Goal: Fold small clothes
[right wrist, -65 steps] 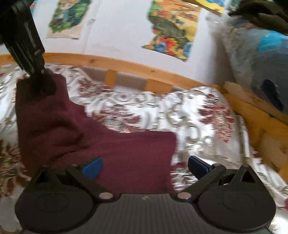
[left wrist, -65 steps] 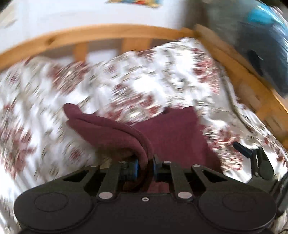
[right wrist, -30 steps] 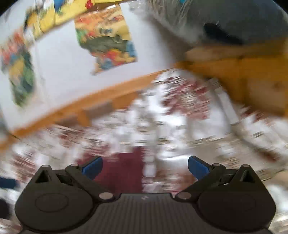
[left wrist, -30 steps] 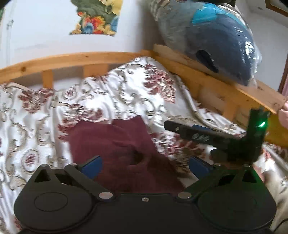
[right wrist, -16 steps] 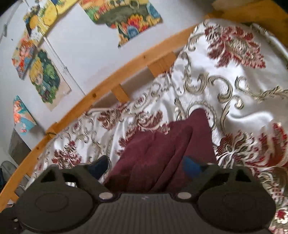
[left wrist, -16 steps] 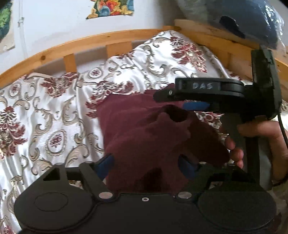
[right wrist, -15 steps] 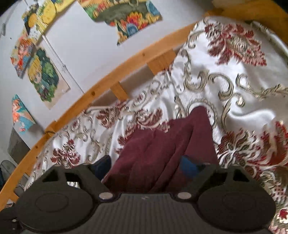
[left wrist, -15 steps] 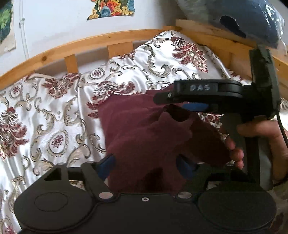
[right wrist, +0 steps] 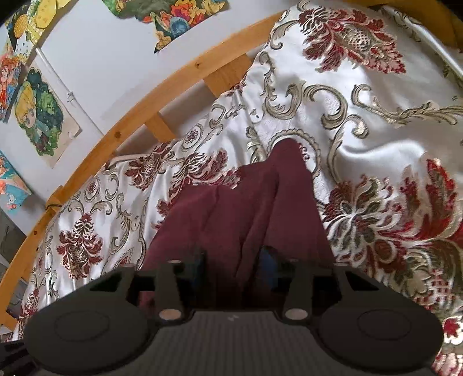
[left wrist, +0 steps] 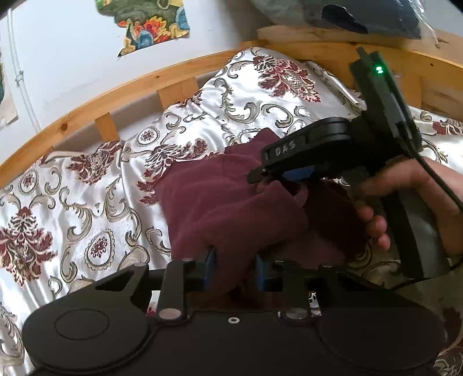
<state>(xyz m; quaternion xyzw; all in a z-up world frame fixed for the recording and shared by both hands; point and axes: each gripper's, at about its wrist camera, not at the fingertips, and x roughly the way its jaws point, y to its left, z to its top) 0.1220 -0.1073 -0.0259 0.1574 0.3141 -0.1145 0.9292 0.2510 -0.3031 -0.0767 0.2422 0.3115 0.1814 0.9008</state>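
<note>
A maroon garment (left wrist: 225, 208) lies bunched on the floral bedspread (left wrist: 86, 202). My left gripper (left wrist: 234, 267) is at its near edge, jaws closing, and the blue pads (left wrist: 210, 264) pinch a bunch of the cloth between them. My right gripper (left wrist: 256, 178) comes in from the right over the garment's far part, with a person's hand (left wrist: 405, 196) on its handle. In the right wrist view the garment (right wrist: 260, 202) runs in ridges up to the right gripper (right wrist: 234, 260). Its jaws are closing around a raised fold, and a strip of blue pad (right wrist: 269, 261) still shows beside the cloth.
A curved wooden bed rail (left wrist: 115, 98) runs behind the bedspread, with a white wall and paper pictures (left wrist: 150, 26) beyond. A plastic-wrapped dark bundle (left wrist: 361, 11) sits on the rail at the top right. A cable (left wrist: 434, 173) hangs from the right gripper.
Both grippers stood wide open a second ago and have since narrowed onto the garment. The left one has sunk to the near edge; the right one has swung in over the far part.
</note>
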